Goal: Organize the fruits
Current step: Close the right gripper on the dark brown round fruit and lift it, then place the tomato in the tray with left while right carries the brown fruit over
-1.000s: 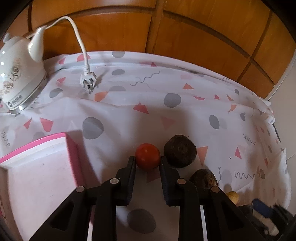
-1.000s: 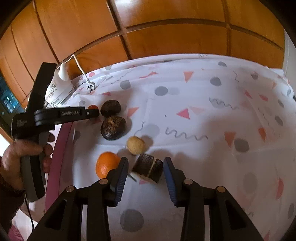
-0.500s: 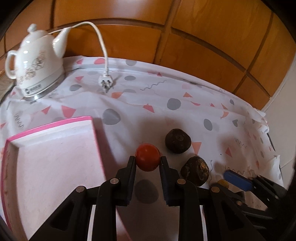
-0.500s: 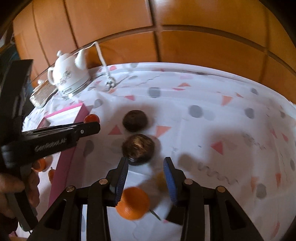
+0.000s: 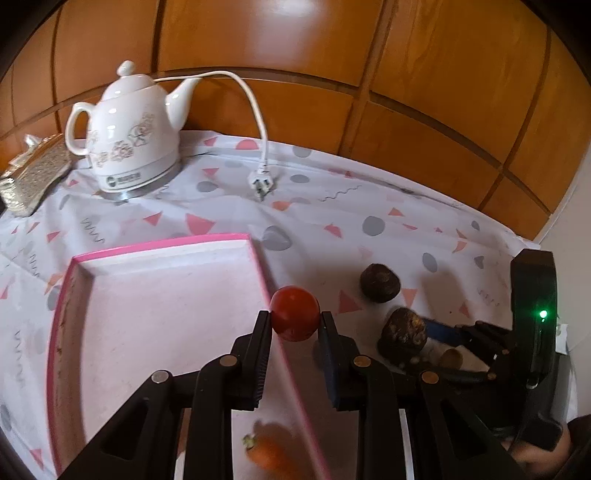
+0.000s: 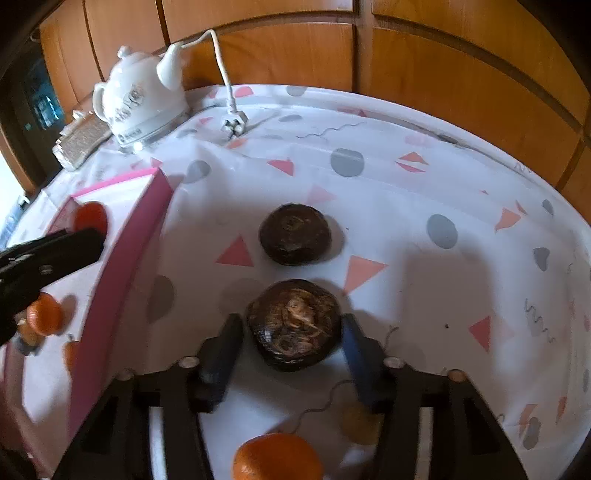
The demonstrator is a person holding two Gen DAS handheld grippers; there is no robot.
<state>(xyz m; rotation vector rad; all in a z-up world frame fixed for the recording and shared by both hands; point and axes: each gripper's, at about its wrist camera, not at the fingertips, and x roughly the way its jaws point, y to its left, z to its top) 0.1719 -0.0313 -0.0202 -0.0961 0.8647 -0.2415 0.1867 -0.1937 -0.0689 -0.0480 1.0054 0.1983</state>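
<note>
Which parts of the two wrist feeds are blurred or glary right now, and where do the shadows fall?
Left wrist: the tomato in the left gripper is sharp; the orange fruit in the pink tray is smeared; glare on the wood panel.
Right wrist: the right gripper fingertips look soft, the near dark fruit fairly clear; shadows fall left of both dark fruits; the kettle is bright.

The patterned tablecloth [image 6: 406,192] carries a pink tray [image 5: 79,295], kettle [image 5: 129,136] and dark fruits [image 6: 294,233].
</note>
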